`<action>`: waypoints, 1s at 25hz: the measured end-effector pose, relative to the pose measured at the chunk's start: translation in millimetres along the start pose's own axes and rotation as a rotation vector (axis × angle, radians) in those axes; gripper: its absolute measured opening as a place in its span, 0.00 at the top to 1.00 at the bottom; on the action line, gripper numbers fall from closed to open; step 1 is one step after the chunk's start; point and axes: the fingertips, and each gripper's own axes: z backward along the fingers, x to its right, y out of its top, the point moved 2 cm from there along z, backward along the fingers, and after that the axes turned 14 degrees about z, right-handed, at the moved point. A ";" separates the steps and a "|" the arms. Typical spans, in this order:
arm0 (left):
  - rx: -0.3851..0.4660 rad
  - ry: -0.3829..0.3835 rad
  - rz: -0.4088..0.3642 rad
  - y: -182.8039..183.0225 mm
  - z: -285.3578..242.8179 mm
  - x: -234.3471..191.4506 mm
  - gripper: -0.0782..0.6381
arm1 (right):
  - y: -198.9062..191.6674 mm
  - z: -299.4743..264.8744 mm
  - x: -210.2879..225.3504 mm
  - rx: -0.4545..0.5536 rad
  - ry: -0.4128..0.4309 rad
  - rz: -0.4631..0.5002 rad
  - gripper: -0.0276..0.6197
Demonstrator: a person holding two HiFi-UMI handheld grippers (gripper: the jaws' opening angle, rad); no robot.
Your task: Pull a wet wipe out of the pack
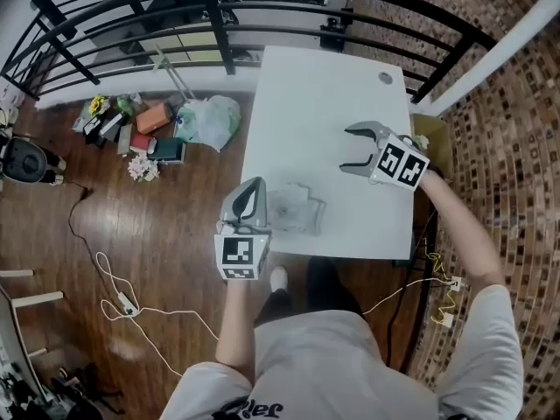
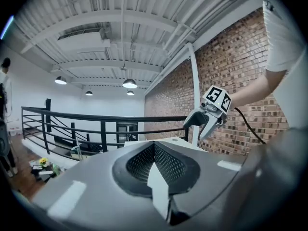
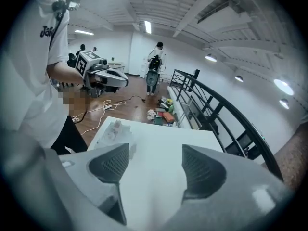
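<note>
The wet wipe pack (image 1: 295,209), pale and translucent, lies near the front edge of the white table (image 1: 306,103). My left gripper (image 1: 255,185) hovers at the pack's left end with its jaws together and nothing seen between them; in its own view the left gripper (image 2: 154,165) points level across the table towards the railing. My right gripper (image 1: 346,148) hangs over the table to the right of and beyond the pack, jaws spread wide and empty. In the right gripper view the right gripper (image 3: 156,165) looks down on bare table, with the pack (image 3: 115,129) ahead at the left.
A black railing (image 1: 219,24) runs past the table's far side. Bags and flowers (image 1: 149,134) lie on the wooden floor to the left, white cables (image 1: 122,300) near my feet. A cardboard box (image 1: 435,143) stands at the table's right. The table has a round grommet (image 1: 386,79).
</note>
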 end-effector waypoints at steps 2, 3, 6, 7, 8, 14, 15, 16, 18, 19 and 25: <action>-0.009 -0.007 -0.015 -9.9 1.2 -1.7 0.87 | 9.3 -16.6 -8.6 0.006 0.069 0.033 0.46; -0.013 -0.011 -0.018 -14.6 1.1 -2.1 0.87 | 13.9 -25.0 -13.3 0.013 0.103 0.043 0.46; -0.027 -0.020 -0.012 -28.8 0.6 -1.8 0.87 | 25.7 -49.5 -33.4 0.043 0.208 0.037 0.46; -0.032 -0.021 -0.003 -33.1 1.8 -2.2 0.87 | 29.4 -57.9 -42.6 0.054 0.243 0.026 0.46; -0.037 -0.020 0.008 -36.9 3.6 -3.0 0.87 | 32.6 -66.1 -52.2 0.063 0.277 0.013 0.46; -0.059 -0.003 0.031 -53.9 10.8 -7.6 0.87 | 31.9 -102.6 -96.9 0.063 0.407 0.015 0.47; -0.063 0.000 0.034 -56.8 12.2 -8.1 0.87 | 31.2 -105.9 -103.0 0.057 0.422 0.015 0.48; -0.067 0.003 0.038 -59.5 13.9 -8.7 0.87 | 31.9 -109.3 -108.4 0.057 0.433 0.015 0.49; -0.074 0.008 0.046 -64.3 16.9 -9.8 0.87 | 34.6 -116.6 -116.6 0.065 0.446 0.015 0.53; -0.077 0.010 0.049 -66.3 17.8 -10.1 0.87 | 35.5 -120.0 -119.3 0.070 0.450 0.013 0.55; -0.087 0.026 0.068 -75.3 25.0 -11.0 0.87 | 38.9 -138.7 -134.8 0.070 0.483 0.025 0.67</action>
